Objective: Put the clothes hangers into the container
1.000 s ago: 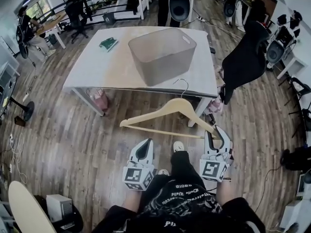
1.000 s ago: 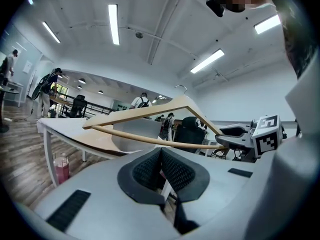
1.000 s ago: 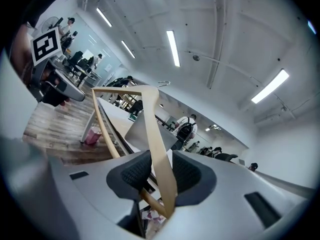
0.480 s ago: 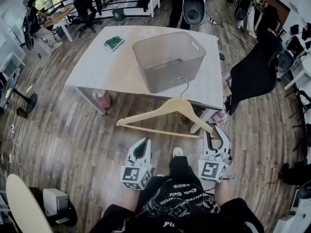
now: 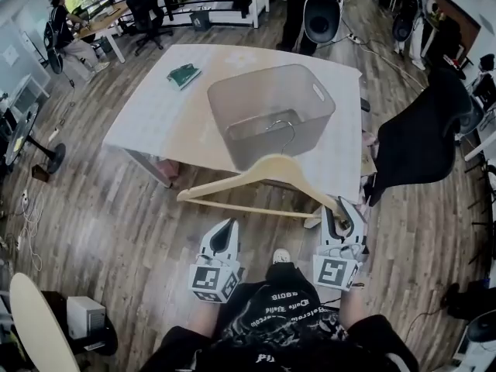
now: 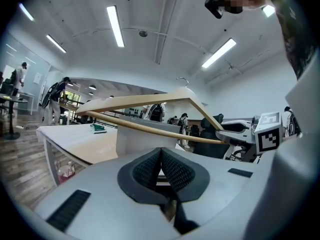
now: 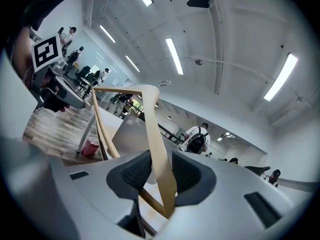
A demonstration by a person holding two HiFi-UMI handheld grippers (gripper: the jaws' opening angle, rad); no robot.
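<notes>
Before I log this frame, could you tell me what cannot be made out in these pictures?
- Head view: the small green item on the white table is too small to identify.
- Head view: the pale wooden clothes hanger's right end is hidden by the right gripper holding it.
- Head view: whether its metal hook is inside the translucent grey plastic container or above it; looking down shows no height.

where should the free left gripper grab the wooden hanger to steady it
Probably the free left tip of the hanger, from below: the right hand-held gripper clamps its right end, and that flat arm slopes down toward the left hand-held gripper.
</notes>
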